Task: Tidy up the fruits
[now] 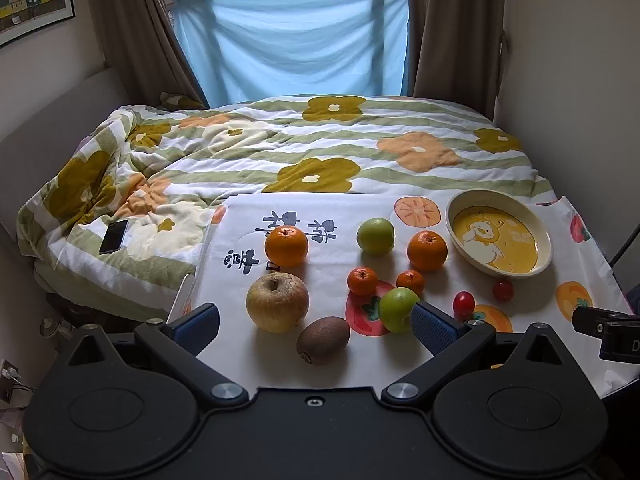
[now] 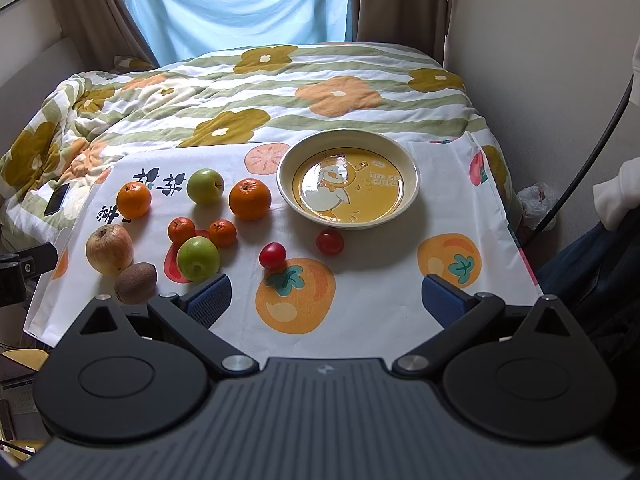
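Loose fruit lies on a white printed cloth (image 1: pixel 320 368) (image 2: pixel 372 312). A yellow duck bowl (image 1: pixel 454 232) (image 2: pixel 408 164) stands empty at the back right. Left of it lie two big oranges (image 1: pixel 286 245) (image 1: pixel 427 250), two green apples (image 1: pixel 375 235) (image 1: pixel 397 309), two small mandarins (image 1: pixel 362 281) (image 1: pixel 410 281), a russet apple (image 1: pixel 277 301) (image 2: pixel 109 249), a kiwi (image 1: pixel 323 339) (image 2: pixel 135 282) and two cherry tomatoes (image 2: pixel 272 255) (image 2: pixel 330 241). My left gripper (image 1: pixel 316 330) is open above the kiwi. My right gripper (image 2: pixel 326 300) is open, empty, in front of the tomatoes.
A flowered quilt (image 1: pixel 320 148) covers the bed behind the cloth, with a black phone (image 1: pixel 113 237) on its left. A blue sheet and brown curtains hang at the window. Walls close in on both sides. The cloth's edge drops off at the front left.
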Demonstrator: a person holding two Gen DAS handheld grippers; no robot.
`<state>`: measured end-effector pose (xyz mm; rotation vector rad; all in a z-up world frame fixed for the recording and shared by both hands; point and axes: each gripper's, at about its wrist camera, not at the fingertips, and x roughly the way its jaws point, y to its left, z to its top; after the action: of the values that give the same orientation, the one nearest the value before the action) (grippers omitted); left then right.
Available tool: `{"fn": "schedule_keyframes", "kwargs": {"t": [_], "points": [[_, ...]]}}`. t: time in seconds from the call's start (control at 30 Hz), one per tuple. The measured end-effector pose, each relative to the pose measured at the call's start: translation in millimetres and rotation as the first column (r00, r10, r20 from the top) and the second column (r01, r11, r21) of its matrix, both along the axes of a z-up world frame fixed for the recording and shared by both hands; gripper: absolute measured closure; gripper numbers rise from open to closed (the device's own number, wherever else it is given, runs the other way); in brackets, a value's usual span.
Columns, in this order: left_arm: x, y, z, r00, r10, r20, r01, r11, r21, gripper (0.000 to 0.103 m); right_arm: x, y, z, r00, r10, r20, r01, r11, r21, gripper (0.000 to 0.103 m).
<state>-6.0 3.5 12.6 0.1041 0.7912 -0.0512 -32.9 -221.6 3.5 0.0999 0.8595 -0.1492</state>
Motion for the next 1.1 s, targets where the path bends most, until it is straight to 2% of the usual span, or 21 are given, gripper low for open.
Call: {"fn": "schedule_keyframes", "kwargs": {"t": [0.67,0.83,1.1], "points": [[2.0,4.5,0.5,1.000,-0.017,-0.010,0.017,1.000,-0.010,0.000,0.2,3.7,-0.4,1.000,0.022,-0.002,-0.022,1.000,0.023,0.000],[12.0,22.6,-7.9,1.000,-0.002,-0.020,0.003,1.000,0.026,0.000,8.6,22.5,-6.9,0.998,0.055,-0.008,-0.055,0.997,0.046,0.000],[41.0,68.7,-38.0,0.998,-0.008,-0.056,0.010,1.000,0.026,0.000,27.4,57.2,-39.7,0.994,0.100,-0.038,-0.097,0.992,0.080,0.000]]}}
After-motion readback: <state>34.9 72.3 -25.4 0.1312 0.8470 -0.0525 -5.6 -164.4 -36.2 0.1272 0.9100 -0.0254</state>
